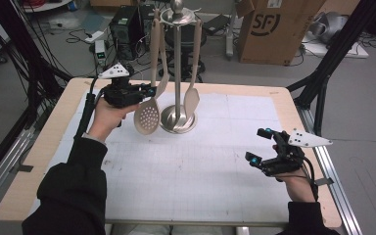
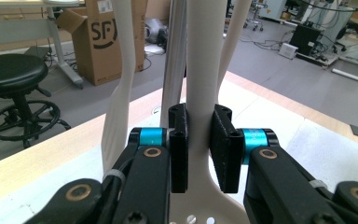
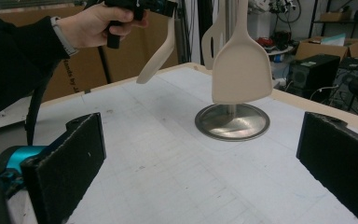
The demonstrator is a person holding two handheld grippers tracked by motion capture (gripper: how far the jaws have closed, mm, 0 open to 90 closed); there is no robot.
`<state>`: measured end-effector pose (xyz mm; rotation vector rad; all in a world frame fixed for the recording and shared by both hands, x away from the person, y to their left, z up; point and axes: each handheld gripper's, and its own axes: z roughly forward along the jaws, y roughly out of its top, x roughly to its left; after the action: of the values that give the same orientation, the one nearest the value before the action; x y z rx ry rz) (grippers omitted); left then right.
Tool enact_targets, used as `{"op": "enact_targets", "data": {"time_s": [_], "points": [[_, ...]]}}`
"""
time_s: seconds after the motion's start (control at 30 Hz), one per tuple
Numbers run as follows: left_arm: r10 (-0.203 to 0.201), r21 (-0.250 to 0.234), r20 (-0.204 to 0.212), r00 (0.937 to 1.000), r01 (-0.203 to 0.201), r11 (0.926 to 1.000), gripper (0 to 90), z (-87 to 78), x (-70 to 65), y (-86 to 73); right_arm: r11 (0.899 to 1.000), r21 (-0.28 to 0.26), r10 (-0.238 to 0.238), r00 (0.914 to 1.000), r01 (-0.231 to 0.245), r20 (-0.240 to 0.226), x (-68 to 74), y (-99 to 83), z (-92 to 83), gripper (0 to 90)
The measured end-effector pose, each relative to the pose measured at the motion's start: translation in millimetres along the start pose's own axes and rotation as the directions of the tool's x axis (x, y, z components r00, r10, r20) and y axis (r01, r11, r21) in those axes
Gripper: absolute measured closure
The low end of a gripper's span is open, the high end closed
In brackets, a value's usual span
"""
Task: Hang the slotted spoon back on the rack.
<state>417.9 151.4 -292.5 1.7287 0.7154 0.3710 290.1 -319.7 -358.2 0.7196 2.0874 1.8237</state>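
Note:
A metal utensil stand [image 1: 177, 73] rises from its round base [image 1: 177, 121] at the middle back of the table. Cream utensils hang from its top ring. My left gripper [image 1: 152, 90] is shut on the handle of a perforated cream skimmer [image 1: 146, 117], whose bowl tilts out to the left of the base. In the left gripper view the pads [image 2: 179, 149] press on that handle [image 2: 200, 84] from both sides. A cream spatula [image 1: 192, 100] hangs on the stand's right. My right gripper [image 1: 257, 145] is open and holds nothing, low over the mat at the right; in its own view the stand's base [image 3: 232, 122] lies ahead.
A white gridded mat [image 1: 200, 166] covers the wooden table [image 1: 39, 161]. Behind the table stand a cardboard box [image 1: 274, 29], a black stool [image 2: 14, 74] and floor cables. A third cream utensil [image 2: 119, 93] hangs close beside the held handle.

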Motion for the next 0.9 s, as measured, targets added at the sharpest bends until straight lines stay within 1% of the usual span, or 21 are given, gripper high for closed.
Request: {"op": "enact_targets", "data": {"time_s": [0.1, 0.27, 0.43, 0.53, 0.6, 0.7, 0.8, 0.87, 0.9], "points": [[0.003, 0.003, -0.01, 0.9999, -0.003, 1.0, 78.3, 2.9, 0.5, 0.2, 1.0, -0.001, 0.002, 1.0, -0.002, 0.001, -0.1, -0.2, 0.1, 0.3], [0.0, -0.002, -0.007, 1.0, 0.0, 1.0, 78.1, 6.6, 0.2, -0.7, 1.0, -0.004, 0.002, 1.0, -0.002, 0.004, -0.2, -0.1, -0.4, 0.3], [0.001, -0.006, -0.012, 0.9999, -0.001, 1.0, 77.7, 9.1, 0.2, -1.0, 1.0, 0.0, -0.002, 1.0, 0.002, 0.0, 0.1, -0.3, 0.1, 0.3], [-0.003, 0.002, -0.012, 0.9999, 0.003, 1.0, 77.0, 8.9, 1.0, -0.5, 1.0, -0.001, 0.0, 1.0, 0.0, 0.002, 0.2, -0.3, 0.0, 0.3], [-0.008, -0.016, -0.016, 0.9998, 0.008, 0.9998, 74.6, 7.4, 1.5, 0.4, 1.0, -0.001, 0.0, 1.0, 0.0, 0.002, 0.3, -0.3, -0.1, 0.3], [0.002, -0.036, -0.018, 0.9998, -0.003, 0.9994, 70.5, 4.2, 0.9, 1.9, 1.0, -0.001, 0.001, 1.0, -0.001, 0.002, 0.5, -0.2, 0.0, 0.3], [0.017, -0.042, -0.019, 0.9997, -0.018, 0.9989, 67.1, -0.1, 0.4, 3.2, 1.0, 0.0, 0.0, 1.0, 0.0, 0.002, 0.6, -0.3, 0.0, 0.3], [0.02, -0.05, -0.009, 0.9998, -0.02, 0.9986, 65.0, -3.0, -0.9, 4.4, 1.0, 0.0, -0.002, 1.0, 0.002, 0.001, 0.7, -0.3, 0.0, 0.3], [0.029, -0.053, -0.005, 0.9996, -0.029, 0.9981, 63.0, -4.3, -1.8, 4.8, 1.0, 0.0, -0.001, 1.0, 0.001, 0.001, 0.9, -0.2, 0.0, 0.3]]}}
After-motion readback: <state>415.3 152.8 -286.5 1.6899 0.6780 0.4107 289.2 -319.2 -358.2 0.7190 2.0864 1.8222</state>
